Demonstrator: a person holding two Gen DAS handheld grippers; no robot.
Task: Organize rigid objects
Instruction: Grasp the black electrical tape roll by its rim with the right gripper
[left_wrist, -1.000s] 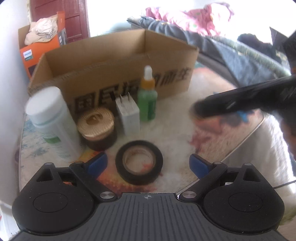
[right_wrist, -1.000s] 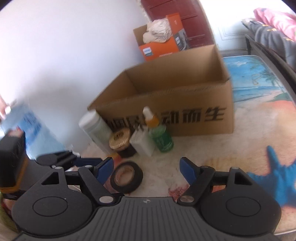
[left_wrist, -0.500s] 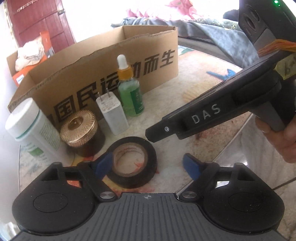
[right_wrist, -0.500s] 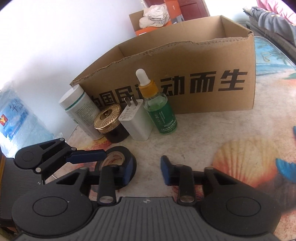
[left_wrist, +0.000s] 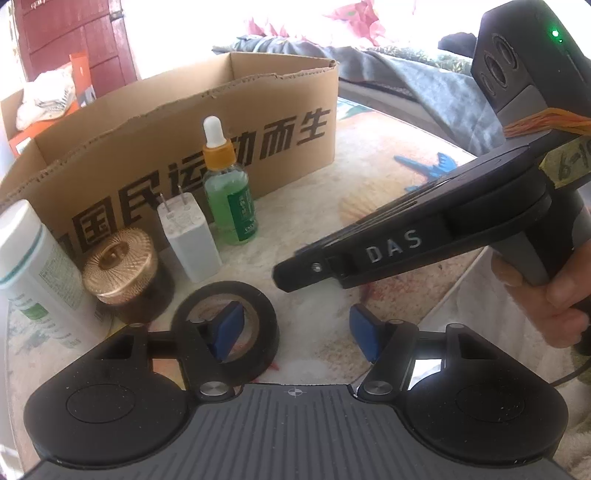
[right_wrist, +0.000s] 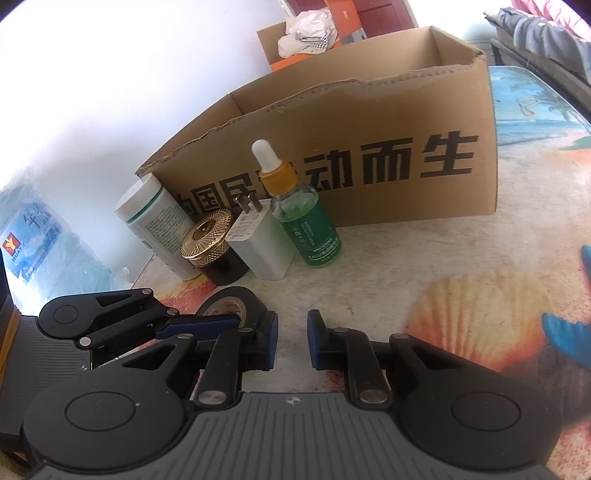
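A black tape roll lies flat on the table in front of a row of items: a white bottle, a gold-lidded dark jar, a white charger plug and a green dropper bottle. My left gripper is open over the roll and its jaws are closing. Its left pad sits inside the hole and its right pad stands clear outside, so the roll's right wall is between them. My right gripper is shut on nothing, just right of the tape roll.
An open cardboard box stands right behind the row. A hand holds the right gripper close above the left one. The table edge runs at the right, and a pack of water bottles is beside the table's left.
The left gripper sank onto the tape roll and narrowed, its left pad now in the hole. The right gripper came down beside it and shut on nothing.
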